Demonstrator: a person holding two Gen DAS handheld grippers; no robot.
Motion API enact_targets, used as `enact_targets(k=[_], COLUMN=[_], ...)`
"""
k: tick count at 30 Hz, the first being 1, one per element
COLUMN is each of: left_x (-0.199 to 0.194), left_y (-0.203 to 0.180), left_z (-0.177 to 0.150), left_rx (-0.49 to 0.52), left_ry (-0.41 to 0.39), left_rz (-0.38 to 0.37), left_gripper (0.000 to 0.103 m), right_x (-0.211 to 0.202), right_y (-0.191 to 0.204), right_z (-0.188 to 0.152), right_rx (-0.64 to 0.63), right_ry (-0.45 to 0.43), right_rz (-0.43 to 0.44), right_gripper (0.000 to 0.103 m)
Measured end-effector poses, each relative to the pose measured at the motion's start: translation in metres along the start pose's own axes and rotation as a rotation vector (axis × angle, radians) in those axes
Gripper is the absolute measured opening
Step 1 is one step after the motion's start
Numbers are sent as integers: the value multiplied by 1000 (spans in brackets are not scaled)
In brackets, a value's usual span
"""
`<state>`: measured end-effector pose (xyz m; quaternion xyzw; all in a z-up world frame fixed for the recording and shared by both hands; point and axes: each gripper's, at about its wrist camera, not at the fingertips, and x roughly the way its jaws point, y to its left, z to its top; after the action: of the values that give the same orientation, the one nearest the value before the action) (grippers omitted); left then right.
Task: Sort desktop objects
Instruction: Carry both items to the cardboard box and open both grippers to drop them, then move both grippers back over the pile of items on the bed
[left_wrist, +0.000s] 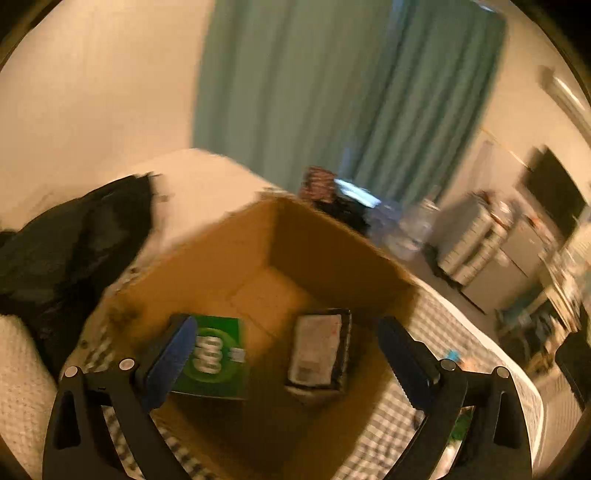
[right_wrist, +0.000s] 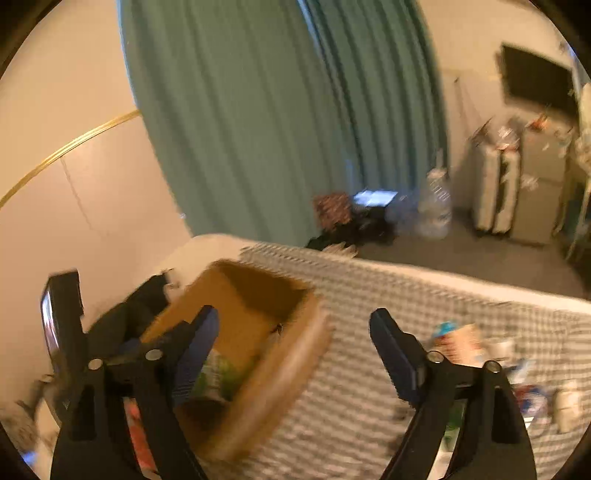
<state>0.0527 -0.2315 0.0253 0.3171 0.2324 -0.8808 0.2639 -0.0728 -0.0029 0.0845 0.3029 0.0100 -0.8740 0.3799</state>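
Note:
An open cardboard box (left_wrist: 314, 243) stands on a checkered cloth. Inside it lie a green packet (left_wrist: 218, 358) and a dark-edged grey packet (left_wrist: 319, 350). My left gripper (left_wrist: 286, 360) is open and empty, held over the box's mouth. In the right wrist view the box (right_wrist: 280, 369) is at the lower left, with something green inside. My right gripper (right_wrist: 293, 354) is open and empty above the box's right rim and the cloth. Several small blurred items (right_wrist: 458, 341) lie on the cloth to its right. The other gripper's black frame (right_wrist: 62, 332) shows at the far left.
A black garment (left_wrist: 74, 243) lies left of the box. The checkered cloth (right_wrist: 406, 295) covers a bed-like surface with a white edge. Beyond it are a green curtain (right_wrist: 258, 110), floor clutter, water bottles (right_wrist: 436, 206) and suitcases (right_wrist: 495, 192).

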Motion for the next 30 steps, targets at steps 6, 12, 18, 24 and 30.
enact_targets(k=[6, 12, 18, 24, 30], left_x=[-19, -30, -21, 0, 18], left_y=[-65, -133, -174, -200, -224], left_z=[-30, -75, -116, -149, -177], left_rx=[109, 317, 409, 457, 474], left_ry=[4, 21, 129, 215, 274], left_rz=[-168, -186, -216, -198, -209], left_gripper=[101, 101, 101, 101, 101], right_x=[-63, -110, -109, -90, -77], right_y=[-81, -160, -207, -230, -240], right_z=[-21, -49, -71, -77, -103], right_rx=[5, 138, 274, 332, 396], right_ry=[25, 35, 75, 112, 147], right_rz=[-201, -316, -312, -306, -273], right_gripper=[85, 85, 85, 85, 85])
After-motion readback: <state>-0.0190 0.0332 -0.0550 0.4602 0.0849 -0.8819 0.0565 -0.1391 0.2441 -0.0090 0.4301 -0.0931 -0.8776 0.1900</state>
